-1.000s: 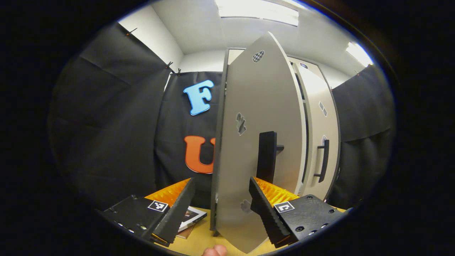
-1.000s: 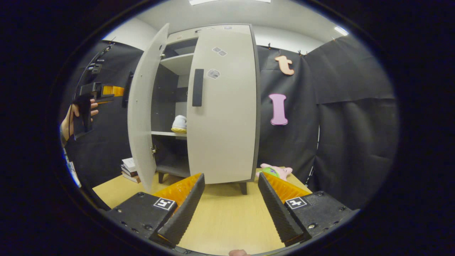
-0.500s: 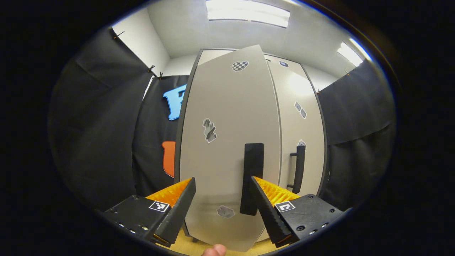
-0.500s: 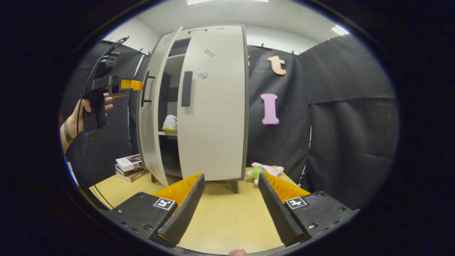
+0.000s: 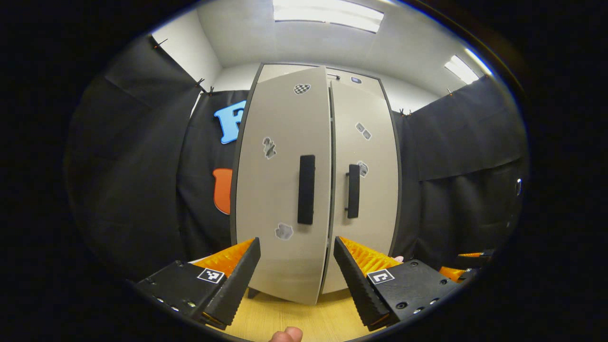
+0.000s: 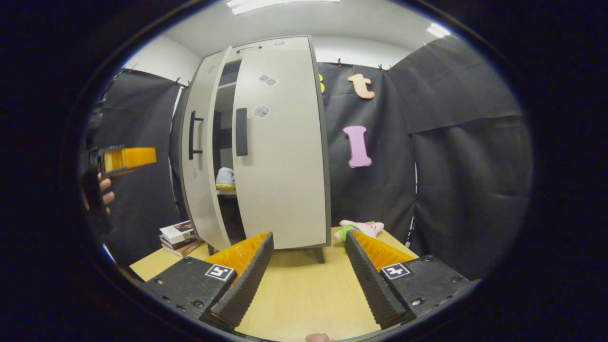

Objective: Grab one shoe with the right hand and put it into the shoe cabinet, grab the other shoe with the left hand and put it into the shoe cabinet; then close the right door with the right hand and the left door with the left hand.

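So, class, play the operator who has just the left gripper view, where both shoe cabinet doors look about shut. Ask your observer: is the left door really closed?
Observer: No. In the right gripper view the left door stands ajar, with a dark gap between it and the right door.
Operator: Does anything show through that gap?
Observer: Yes, a white shoe with a yellow sole sits on a shelf inside.
Operator: Is there anything near the cabinet's base?
Observer: A stack of books lies by the foot of the left door.
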